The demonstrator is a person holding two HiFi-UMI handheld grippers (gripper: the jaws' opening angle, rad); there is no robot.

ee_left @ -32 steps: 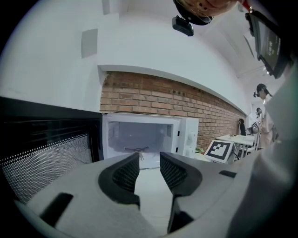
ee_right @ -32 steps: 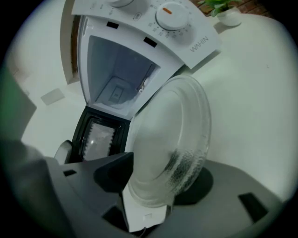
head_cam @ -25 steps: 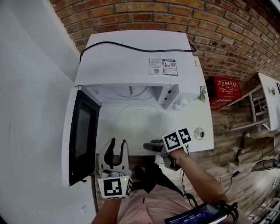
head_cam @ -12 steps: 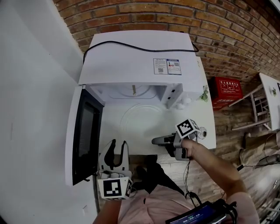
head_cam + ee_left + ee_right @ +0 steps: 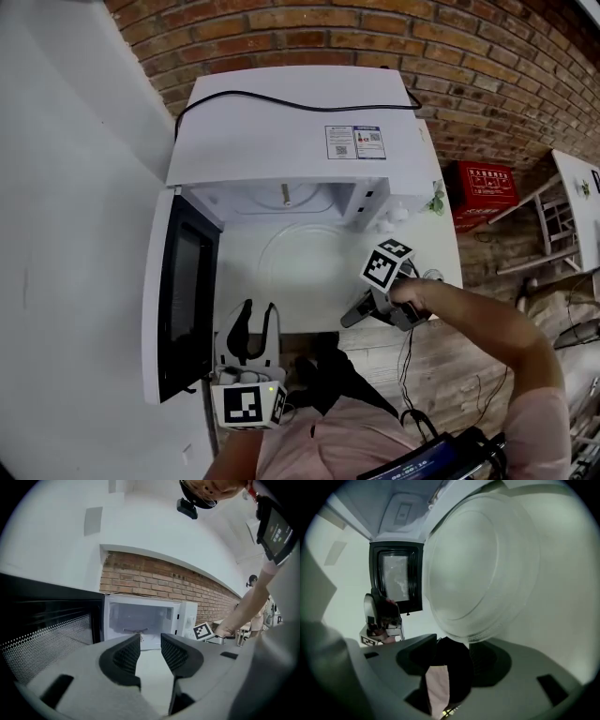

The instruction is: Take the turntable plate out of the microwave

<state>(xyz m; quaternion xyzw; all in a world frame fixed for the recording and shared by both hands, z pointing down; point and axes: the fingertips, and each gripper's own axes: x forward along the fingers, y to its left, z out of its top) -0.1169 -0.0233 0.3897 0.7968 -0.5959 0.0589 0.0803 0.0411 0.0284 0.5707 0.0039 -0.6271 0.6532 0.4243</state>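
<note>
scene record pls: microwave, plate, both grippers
microwave: white, on table, door open
turntable plate: clear glass, out of the microwave, flat on the table in front of it
left gripper: open, empty, aimed at the microwave
right gripper: open, jaws just closing a little, nothing between them, close to the plate's rim

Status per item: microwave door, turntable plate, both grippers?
microwave door: swung open, to the left.
turntable plate: out of the microwave, flat on the table in front of it.
left gripper: fingers apart, empty.
right gripper: fingers apart, have just been closing a little, nothing between them.
</note>
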